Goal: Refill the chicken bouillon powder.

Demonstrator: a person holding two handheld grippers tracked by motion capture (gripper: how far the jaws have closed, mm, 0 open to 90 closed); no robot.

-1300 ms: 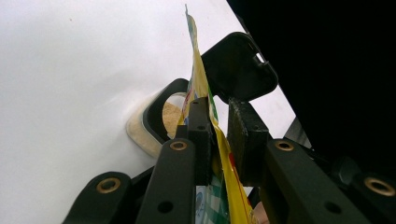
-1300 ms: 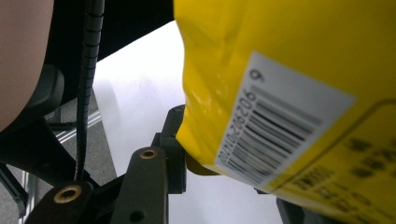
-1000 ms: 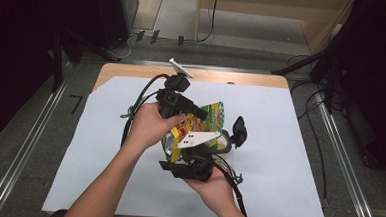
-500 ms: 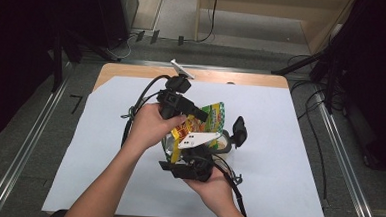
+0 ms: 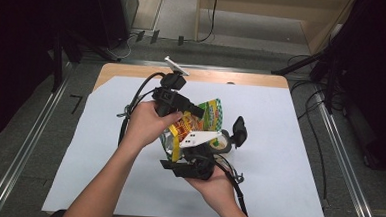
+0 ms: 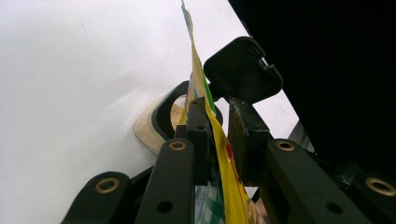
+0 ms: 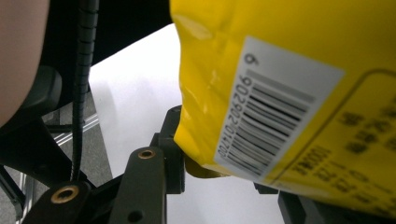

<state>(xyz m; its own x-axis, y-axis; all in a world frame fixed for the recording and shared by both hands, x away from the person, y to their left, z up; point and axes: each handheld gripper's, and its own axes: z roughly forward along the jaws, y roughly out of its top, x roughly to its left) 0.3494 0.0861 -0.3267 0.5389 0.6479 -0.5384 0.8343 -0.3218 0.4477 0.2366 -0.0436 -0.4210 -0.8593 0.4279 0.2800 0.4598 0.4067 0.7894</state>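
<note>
Both grippers have the yellow bag (image 5: 200, 120) up off the white sheet (image 5: 289, 143), near the middle of the table (image 5: 133, 71). The left gripper (image 5: 197, 110) comes in from above and pinches the bag's thin upper edge: in the left gripper view the foil (image 6: 219, 163) runs edge-on between the two black pads (image 6: 201, 140), one pressed to each face, so it is clamped on the bag. The right gripper (image 5: 218, 144) holds from below; in the right gripper view the bag's barcode side (image 7: 280, 116) sits just over the jaws, one pad (image 7: 170, 158) against its lower corner. The far pad is hidden behind the bag, but the bag fills the gap, so I read this one as gripping the bag too.

Compared with the two earlier high views, almost nothing is different: hands, grippers and bag sit in the same places and the jaws keep the same spread. That reads as a pause with both holds set, not a release. With one grip on the top seam and one on the body, the likely work is pulling the bag open, and that pull has not begun: the top edge looks flat and sealed
</note>
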